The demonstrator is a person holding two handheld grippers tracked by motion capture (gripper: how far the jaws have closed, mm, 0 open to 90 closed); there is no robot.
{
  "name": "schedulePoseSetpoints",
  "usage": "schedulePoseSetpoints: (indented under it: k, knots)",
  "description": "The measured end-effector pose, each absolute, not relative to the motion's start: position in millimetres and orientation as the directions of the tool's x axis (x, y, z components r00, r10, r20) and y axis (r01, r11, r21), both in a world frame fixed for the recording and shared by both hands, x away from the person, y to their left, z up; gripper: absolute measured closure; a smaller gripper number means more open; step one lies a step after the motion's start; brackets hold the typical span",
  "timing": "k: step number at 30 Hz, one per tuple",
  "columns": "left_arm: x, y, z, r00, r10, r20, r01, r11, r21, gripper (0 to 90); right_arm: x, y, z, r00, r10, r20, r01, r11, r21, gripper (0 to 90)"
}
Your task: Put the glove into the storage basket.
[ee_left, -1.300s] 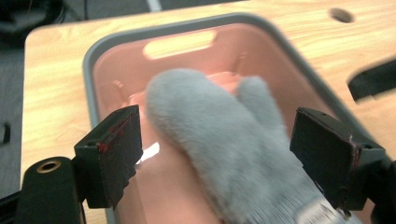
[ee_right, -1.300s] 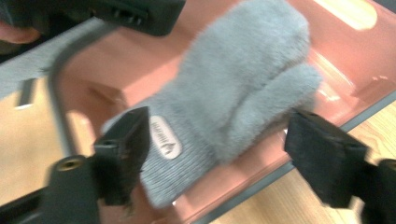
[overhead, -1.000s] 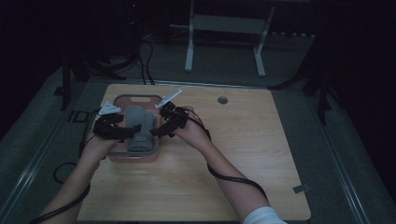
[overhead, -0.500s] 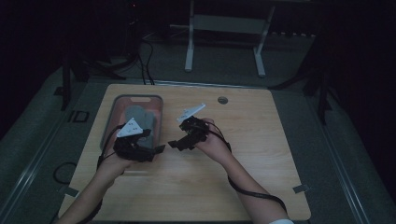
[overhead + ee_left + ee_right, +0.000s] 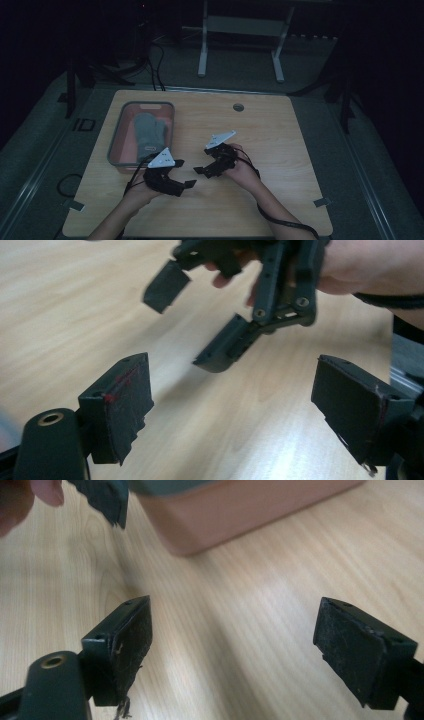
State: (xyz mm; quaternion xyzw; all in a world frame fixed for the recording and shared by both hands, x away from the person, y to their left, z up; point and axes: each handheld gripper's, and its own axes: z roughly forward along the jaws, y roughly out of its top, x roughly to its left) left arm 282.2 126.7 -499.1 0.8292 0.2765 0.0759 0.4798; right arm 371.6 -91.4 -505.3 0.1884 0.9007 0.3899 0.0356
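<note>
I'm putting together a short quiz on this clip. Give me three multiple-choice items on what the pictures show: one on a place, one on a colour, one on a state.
1. Where does the mitten lie?
A. in the tray
B. on the bare table
C. between the fingers of one gripper

2. What colour is the mitten?
A. red
B. grey
C. yellow

3. How do the fingers of the left gripper stand?
A. closed on the mitten
B. closed on the tray's rim
C. apart, with nothing between them

Answers:
1 A: the high view shows it inside the tray at the table's left.
2 B: it looks grey against the pink tray floor.
3 C: the left gripper view shows bare wood between them.
</note>
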Motion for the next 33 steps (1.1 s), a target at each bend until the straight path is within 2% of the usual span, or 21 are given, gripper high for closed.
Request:
schedulePoseSetpoints:
  k: [21, 33]
  knots:
    - [281, 93, -541, 0.870, 0.449, -0.202, 0.399, -0.404, 0.823, 16.9, 352, -145, -553, -0.908, 0.411, 0.077, 0.342, 0.625, 0.701, 15.2]
    - [280, 89, -548, 0.878, 0.423, -0.226, 0.412, -0.423, 0.807, 16.8, 355, -153, -555, -0.897, 0.435, 0.076, 0.354, 0.607, 0.711, 15.2]
